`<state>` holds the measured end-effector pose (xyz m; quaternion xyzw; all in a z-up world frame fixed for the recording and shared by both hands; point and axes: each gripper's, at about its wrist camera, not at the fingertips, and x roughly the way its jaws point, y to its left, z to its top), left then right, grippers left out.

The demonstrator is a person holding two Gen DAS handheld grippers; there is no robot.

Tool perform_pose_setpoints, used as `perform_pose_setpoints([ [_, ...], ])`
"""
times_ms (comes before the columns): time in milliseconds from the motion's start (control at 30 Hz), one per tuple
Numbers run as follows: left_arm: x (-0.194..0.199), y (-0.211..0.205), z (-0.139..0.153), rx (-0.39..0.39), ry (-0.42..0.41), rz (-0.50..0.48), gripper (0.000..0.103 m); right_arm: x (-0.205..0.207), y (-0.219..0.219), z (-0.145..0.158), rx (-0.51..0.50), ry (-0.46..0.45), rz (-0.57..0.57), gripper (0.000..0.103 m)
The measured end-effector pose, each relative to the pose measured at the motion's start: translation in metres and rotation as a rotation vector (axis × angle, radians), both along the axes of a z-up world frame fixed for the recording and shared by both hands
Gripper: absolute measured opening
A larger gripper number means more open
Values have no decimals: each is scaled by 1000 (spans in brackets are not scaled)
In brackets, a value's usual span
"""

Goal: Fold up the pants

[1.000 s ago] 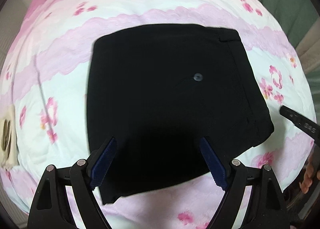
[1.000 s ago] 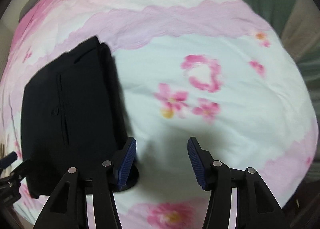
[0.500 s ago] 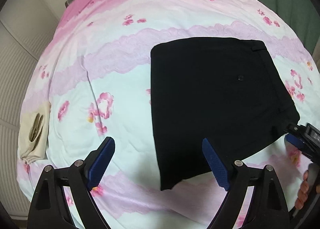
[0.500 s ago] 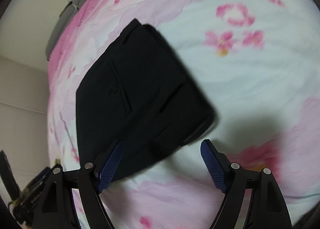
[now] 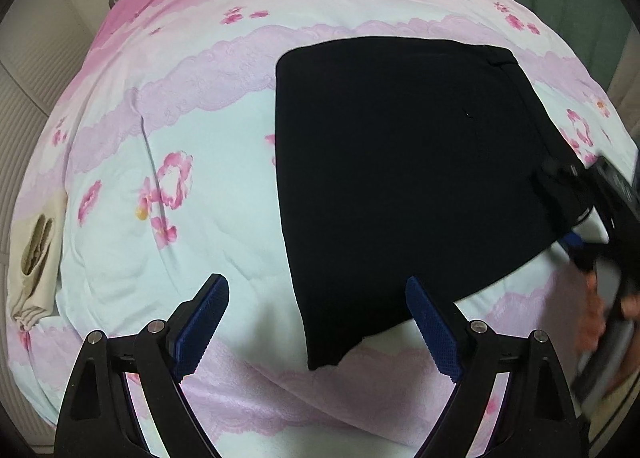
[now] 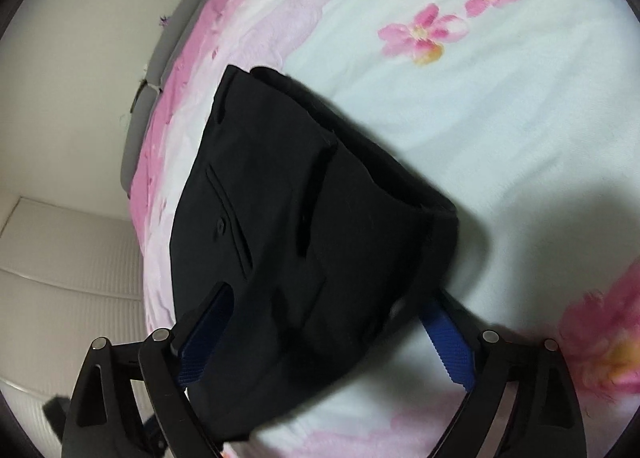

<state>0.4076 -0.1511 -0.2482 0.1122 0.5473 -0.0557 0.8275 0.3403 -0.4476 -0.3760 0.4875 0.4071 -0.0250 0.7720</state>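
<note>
The black cloth pants (image 5: 408,178), folded into a thick flat bundle, are lying on the soft pink and pale blue flowered bedspread (image 5: 192,106). The left gripper (image 5: 318,328) is hanging over the near corner of the bundle with its blue pads wide apart, and nothing is pinched between them. The right gripper (image 6: 330,338) is sitting at the waistband end of the bundle. Its jaws are opening, and the dark cloth is lying between the pads, but they are not squeezing it.

I think the folding is nearly finished. Things could still go wrong. If the right gripper is pulling away while a pad is catching the cloth, the top layer could be dragged open. The bedspread is squishy, so a push could be tipping the stack crooked.
</note>
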Motion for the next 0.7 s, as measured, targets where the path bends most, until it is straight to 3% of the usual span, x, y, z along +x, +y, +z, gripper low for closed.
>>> perform_pose_setpoints([
  [100,-4,1,-1,5,-4,-23,91,15,3,3,-27,-31,-17,95],
  [200,-2,6,-3,-3,-6,-26,91,35,2,0,-64,-1,-24,92],
  [233,-1,8,-3,-8,-8,-23,91,39,3,0,-86,22,-29,85],
  [267,1,11,-4,-11,-7,-19,91,41,5,1,-122,52,-37,70],
  [367,6,20,-3,-15,-5,-15,91,38,9,4,-162,79,-61,56],
  [533,24,39,0,-65,11,-20,91,43,15,22,-249,149,-34,41],
  [700,66,56,8,-161,-8,-107,91,56,32,42,-393,213,4,37],
])
